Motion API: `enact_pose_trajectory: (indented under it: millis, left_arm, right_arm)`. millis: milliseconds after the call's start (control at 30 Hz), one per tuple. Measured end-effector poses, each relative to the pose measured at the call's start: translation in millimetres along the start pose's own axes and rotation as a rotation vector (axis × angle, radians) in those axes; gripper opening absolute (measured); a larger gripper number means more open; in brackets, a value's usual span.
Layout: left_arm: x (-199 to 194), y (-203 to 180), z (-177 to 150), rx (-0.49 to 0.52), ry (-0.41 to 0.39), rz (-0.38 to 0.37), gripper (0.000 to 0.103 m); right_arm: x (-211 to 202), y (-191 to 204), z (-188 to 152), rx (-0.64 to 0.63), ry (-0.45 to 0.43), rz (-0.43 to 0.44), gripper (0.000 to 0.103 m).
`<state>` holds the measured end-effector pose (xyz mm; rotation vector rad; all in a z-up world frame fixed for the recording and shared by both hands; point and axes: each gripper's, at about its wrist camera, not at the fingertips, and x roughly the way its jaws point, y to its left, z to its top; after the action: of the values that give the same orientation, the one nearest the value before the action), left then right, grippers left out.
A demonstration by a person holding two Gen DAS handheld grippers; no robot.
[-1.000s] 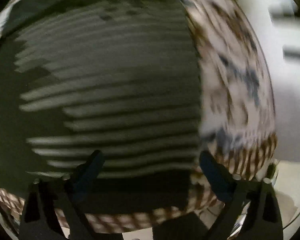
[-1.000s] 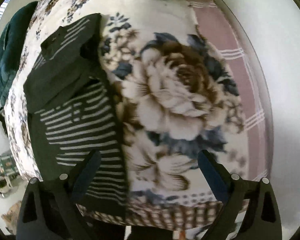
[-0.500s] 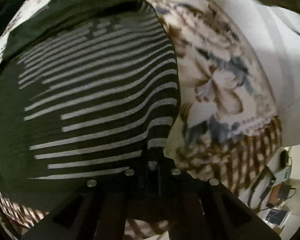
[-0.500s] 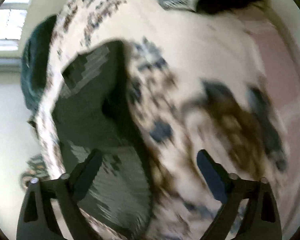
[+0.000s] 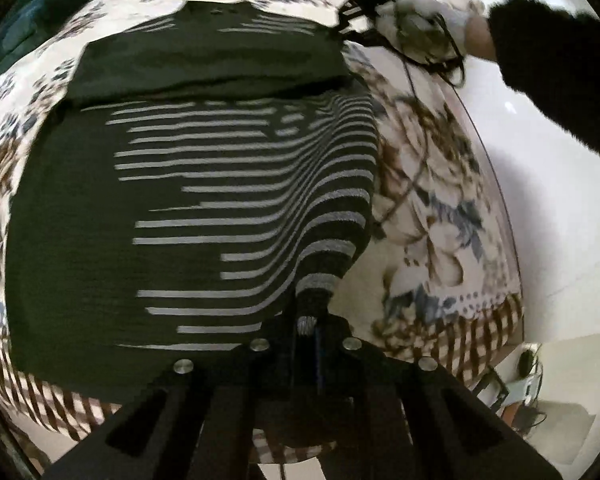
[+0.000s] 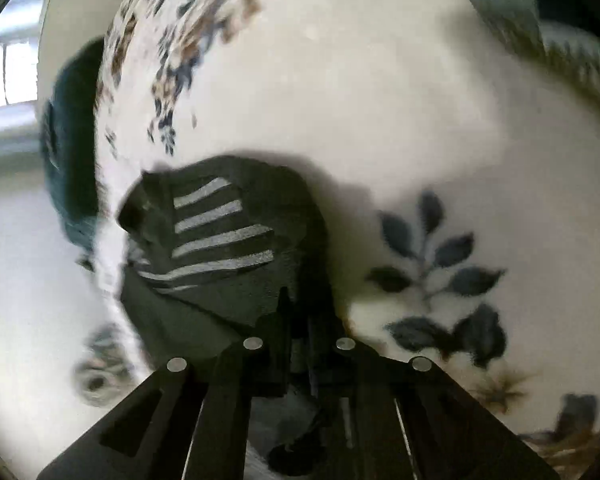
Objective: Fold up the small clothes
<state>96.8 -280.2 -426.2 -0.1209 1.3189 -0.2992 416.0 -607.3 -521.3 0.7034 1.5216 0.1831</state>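
Observation:
A black sweater with white stripes point(image 5: 220, 200) lies spread on a floral blanket point(image 5: 432, 208). My left gripper point(image 5: 314, 324) is shut on its near right corner, and the striped cloth rises in a taut peak to the jaws. At the sweater's far right corner a gloved hand point(image 5: 420, 20) with a black sleeve point(image 5: 548, 64) holds my right gripper point(image 5: 350, 26). In the right wrist view that gripper point(image 6: 300, 320) has its jaws closing tight on the dark fabric, and the striped sweater point(image 6: 220, 240) bunches up just beyond the tips.
A dark green cloth point(image 6: 68, 140) lies past the blanket's left edge. Another dark garment with a pale trim point(image 6: 560, 48) sits at the far end. A white wall point(image 5: 560, 260) borders the bed on the right. A thin cable point(image 5: 412, 120) trails across the blanket.
Both grippers went from wide open to shut on the sweater. The left one lifted its corner. The right one swept across the blanket to the sweater's far corner.

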Motion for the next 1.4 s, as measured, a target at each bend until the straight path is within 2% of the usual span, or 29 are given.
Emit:
enact_pose_trajectory:
  millis: [133,267,400,567,700,800,933,1067,1100,1133,1167,1200,1233,1300,1400]
  left_arm:
    - [-30.6,41.8,1.2,-0.121,-0.053,-0.04,0.004]
    - [-60.7,89.5,-0.6,-0.239,-0.108,-0.076,0.004]
    - [-85.4,145.7,-12.1,-0.365,-0.155,-0.099,0.004]
    - [-99.4,217.3,-36.8,-0.515,-0.185,-0.126,0.004]
    - [-93.9,275.4,-58.4,-0.635,-0.191,-0.162,0.004]
    - [-78.2,313.2,-73.2,-0.706,-0.172,-0.184,0.004]
    - [-53.5,350.1,-89.0,-0.759,-0.13,-0.219,0.004]
    - [-28.8,373.7,-98.8,-0.755,-0.055,-0.294,0.008]
    - [-25.4,381.5,-102.8,-0.768,-0.033,-0.303,0.016]
    - [-24.8,388.0,-106.3,-0.778,-0.024,-0.31,0.032]
    - [-25.4,394.6,-109.9,-0.79,-0.029,-0.333,0.04]
    - [-29.6,402.1,-115.5,-0.808,-0.042,-0.359,0.054]
    - [-32.8,407.4,-118.8,-0.821,-0.049,-0.364,0.058]
    - [-35.1,414.4,-120.2,-0.818,-0.046,-0.384,0.058]
    - [-33.1,410.4,-110.4,-0.766,-0.009,-0.355,0.058]
  right_arm:
    - [-19.9,54.4,3.5,-0.096,-0.009,-0.073,0.006]
    - [-38.2,130.8,-2.1,-0.214,0.0,-0.148,0.006]
    - [-30.4,224.9,-13.8,-0.331,0.015,-0.211,0.006]
    - [28.5,335.4,-33.1,-0.411,0.025,-0.25,0.005]
    - [109.6,413.2,-54.8,-0.483,0.045,-0.323,0.005]
    - [175.0,455.0,-71.2,-0.538,0.059,-0.417,0.005]
    - [230.1,475.6,-84.4,-0.565,0.059,-0.513,0.005]
    - [251.2,465.8,-83.9,-0.508,0.064,-0.529,0.009]
    - [246.4,461.2,-86.0,-0.479,0.058,-0.509,0.012]
    - [237.7,454.3,-91.6,-0.446,0.059,-0.462,0.021]
    - [227.9,446.8,-98.5,-0.418,0.057,-0.431,0.033]
    - [217.9,439.7,-108.5,-0.403,0.054,-0.412,0.04]
    - [203.8,429.2,-125.7,-0.402,0.05,-0.389,0.051]
    - [182.5,408.6,-162.8,-0.419,0.054,-0.387,0.059]
    - [153.4,358.1,-235.6,-0.423,0.08,-0.417,0.06]
